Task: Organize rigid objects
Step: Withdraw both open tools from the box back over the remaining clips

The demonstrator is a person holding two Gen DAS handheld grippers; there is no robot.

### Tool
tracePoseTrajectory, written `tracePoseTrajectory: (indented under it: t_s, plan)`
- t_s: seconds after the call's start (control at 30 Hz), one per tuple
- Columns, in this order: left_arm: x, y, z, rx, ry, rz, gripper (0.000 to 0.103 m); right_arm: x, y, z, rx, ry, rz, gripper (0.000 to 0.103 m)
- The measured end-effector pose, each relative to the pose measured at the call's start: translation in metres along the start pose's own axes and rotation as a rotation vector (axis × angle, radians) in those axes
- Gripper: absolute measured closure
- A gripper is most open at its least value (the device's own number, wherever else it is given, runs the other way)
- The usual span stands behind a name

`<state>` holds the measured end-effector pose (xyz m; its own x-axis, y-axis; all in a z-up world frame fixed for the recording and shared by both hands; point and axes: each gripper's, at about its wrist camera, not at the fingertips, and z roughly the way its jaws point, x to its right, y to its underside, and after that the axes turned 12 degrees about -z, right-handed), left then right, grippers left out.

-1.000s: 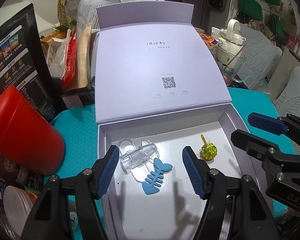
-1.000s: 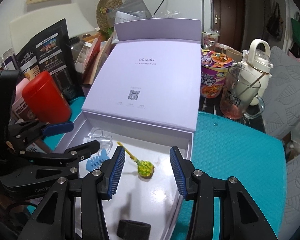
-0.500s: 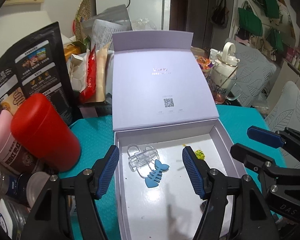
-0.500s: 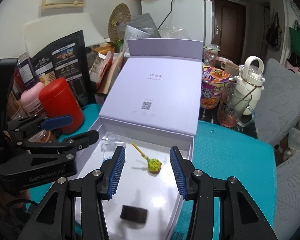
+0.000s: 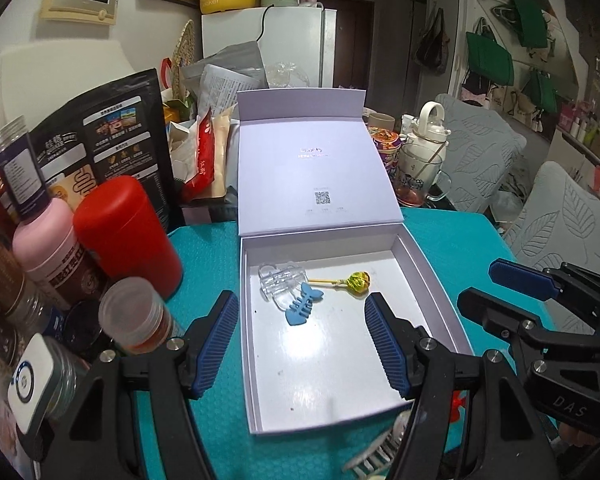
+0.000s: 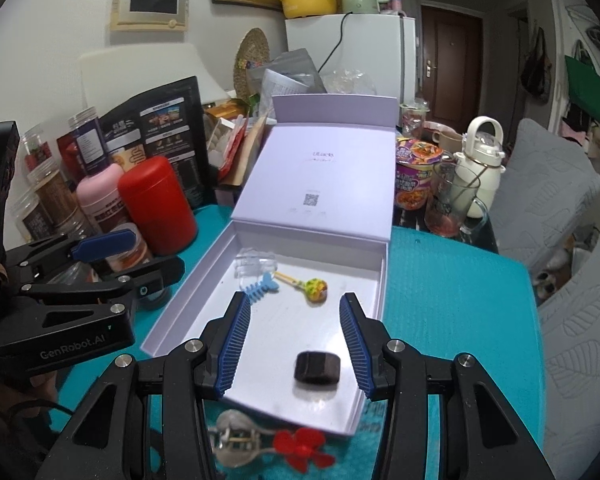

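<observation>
An open lilac box (image 5: pixel 420 264) (image 6: pixel 384 280) lies on the teal mat with its lid standing up. On its floor lie a clear clip (image 5: pixel 280 280) (image 6: pixel 256 266), a blue fishbone piece (image 5: pixel 302 306) (image 6: pixel 260 286) and a yellow-green lollipop (image 5: pixel 358 282) (image 6: pixel 315 289). A black block (image 6: pixel 317 367) rests near the box's front, below my right gripper (image 6: pixel 296 340). That gripper hangs open above the box with nothing between its pads. My left gripper (image 5: pixel 302 344) is also open and empty, over the box's left half. A red flower clip (image 6: pixel 300 450) and a pale clip (image 5: pixel 376 456) lie on the mat before the box.
A red canister (image 5: pixel 128 232), a pink bottle (image 5: pixel 44 236), jars and a black pouch (image 5: pixel 104 140) crowd the left. A noodle cup (image 6: pixel 414 176), a glass mug (image 6: pixel 452 204) and a white kettle (image 6: pixel 482 156) stand behind the box. Grey chairs (image 5: pixel 572 216) stand to the right.
Both grippers have pulled back and up from the box, so the whole box and more of the table show. Their jaws stayed as wide. The objects in the box have not moved.
</observation>
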<state>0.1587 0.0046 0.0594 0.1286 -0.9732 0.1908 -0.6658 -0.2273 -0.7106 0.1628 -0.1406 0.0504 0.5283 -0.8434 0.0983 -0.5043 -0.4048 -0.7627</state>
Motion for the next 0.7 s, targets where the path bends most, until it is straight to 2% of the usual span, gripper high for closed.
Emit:
tracePoseTrajectory:
  t_s: [0.5,0.7]
  plan:
    - [-0.002,0.041,-0.061,0.044,0.023,0.019,0.038,-0.032,0.035,-0.056,0.038,0.024,0.007,0.057]
    - [-0.007,0.057,-0.079,0.043,0.046,0.021,0.038,-0.048,0.045,-0.07,0.049,0.028,0.008,0.051]
